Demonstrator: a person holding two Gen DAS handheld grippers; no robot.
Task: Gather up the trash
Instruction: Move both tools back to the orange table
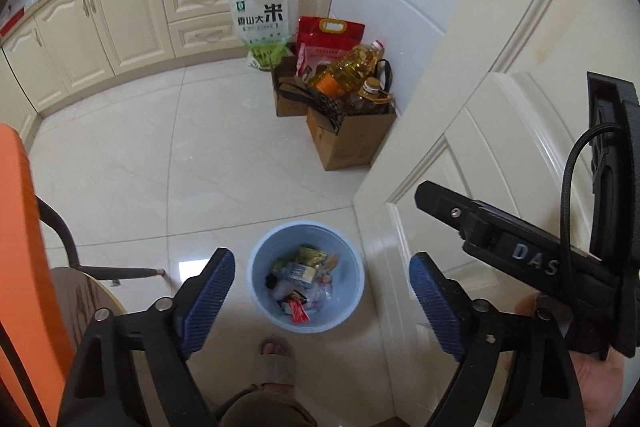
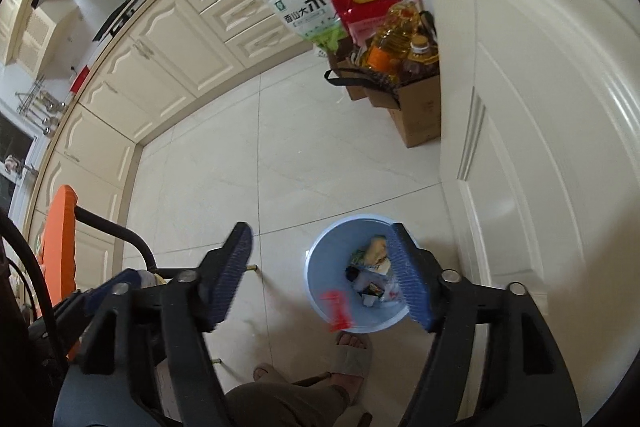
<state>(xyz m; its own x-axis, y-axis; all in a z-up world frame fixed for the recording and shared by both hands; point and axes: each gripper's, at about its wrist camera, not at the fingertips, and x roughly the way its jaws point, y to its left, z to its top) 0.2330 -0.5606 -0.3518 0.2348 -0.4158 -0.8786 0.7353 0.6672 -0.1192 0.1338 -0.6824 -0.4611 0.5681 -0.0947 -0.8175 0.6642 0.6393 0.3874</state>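
Below me, on the floor: a pale blue trash bin [image 1: 306, 287] stands on cream tiles, just beside a white door [image 1: 500, 147].
Bin contents: crumpled wrappers [image 1: 300, 273] and a red packet [image 1: 298, 313] lie inside; in my right view a blurred red scrap [image 2: 338, 307] shows at the bin's near wall, and I cannot tell whether it is resting.
Left gripper [image 1: 322, 301]: my jaws stand wide apart, nothing between the blue pads, with the bin seen in the gap.
Right gripper [image 2: 324, 277]: wide too, holding nothing; its right pad overlaps the bin's rim in view.
My feet: a grey slipper [image 1: 276, 359] sits just short of the bin.
Far corner: cardboard boxes [image 1: 348, 137] with oil bottles [image 1: 346, 69] and two rice bags [image 1: 262, 21] lean near the cream cabinets [image 1: 132, 15].
Left edge: an orange chair back [image 1: 20, 227].
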